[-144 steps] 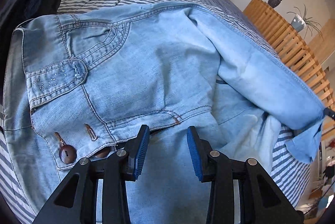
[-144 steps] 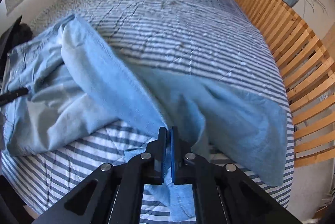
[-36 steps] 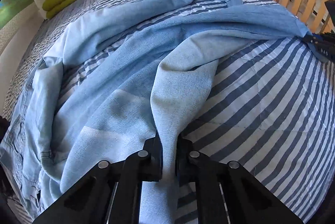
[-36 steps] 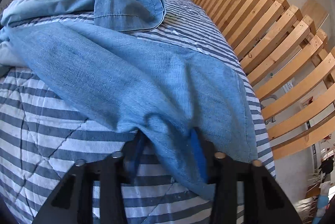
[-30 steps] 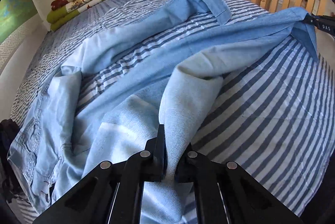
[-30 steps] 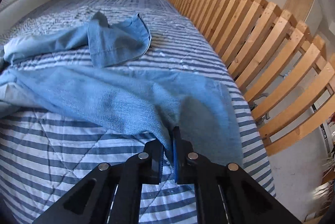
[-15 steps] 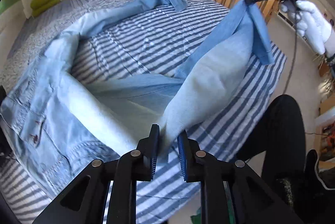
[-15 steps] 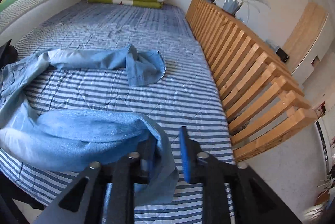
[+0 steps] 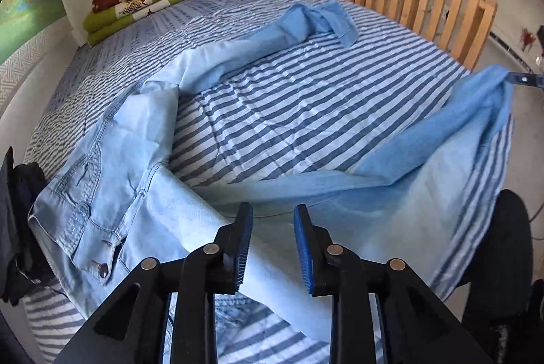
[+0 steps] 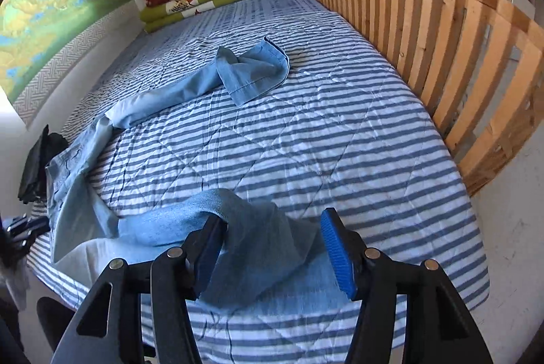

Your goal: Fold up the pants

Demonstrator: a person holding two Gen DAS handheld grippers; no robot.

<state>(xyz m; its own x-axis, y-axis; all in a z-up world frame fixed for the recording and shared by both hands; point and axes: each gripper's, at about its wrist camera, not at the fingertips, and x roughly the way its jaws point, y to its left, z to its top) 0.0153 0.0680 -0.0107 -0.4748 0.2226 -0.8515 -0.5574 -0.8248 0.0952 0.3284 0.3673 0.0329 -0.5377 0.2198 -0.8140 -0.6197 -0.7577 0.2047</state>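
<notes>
Light blue jeans (image 9: 112, 194) lie spread on the striped bed, waistband and buttons at the left. One leg runs to the far middle and ends in a crumpled hem (image 10: 253, 73). The other leg (image 9: 408, 166) lies along the bed's front edge. My left gripper (image 9: 272, 245) stands open just above that leg, with nothing pinched between its fingers. My right gripper (image 10: 272, 250) is wide open, and the leg's hem end (image 10: 258, 248) is draped over its left finger and sags between the jaws. In the left wrist view the right gripper's tip (image 9: 523, 79) shows at the far right, touching the hem.
The striped bedspread (image 10: 306, 139) fills both views. Folded green and red blankets (image 10: 204, 1) lie at the head. A wooden slatted rail (image 10: 459, 51) runs along the right side. A dark garment (image 9: 17, 228) sits at the left edge, and a person's dark-clad leg (image 9: 506, 262) at the lower right.
Both grippers have opened. The near pant leg, held up between them half a second ago, has sunk onto the bed's front edge; only its hem end still hangs on the right gripper.
</notes>
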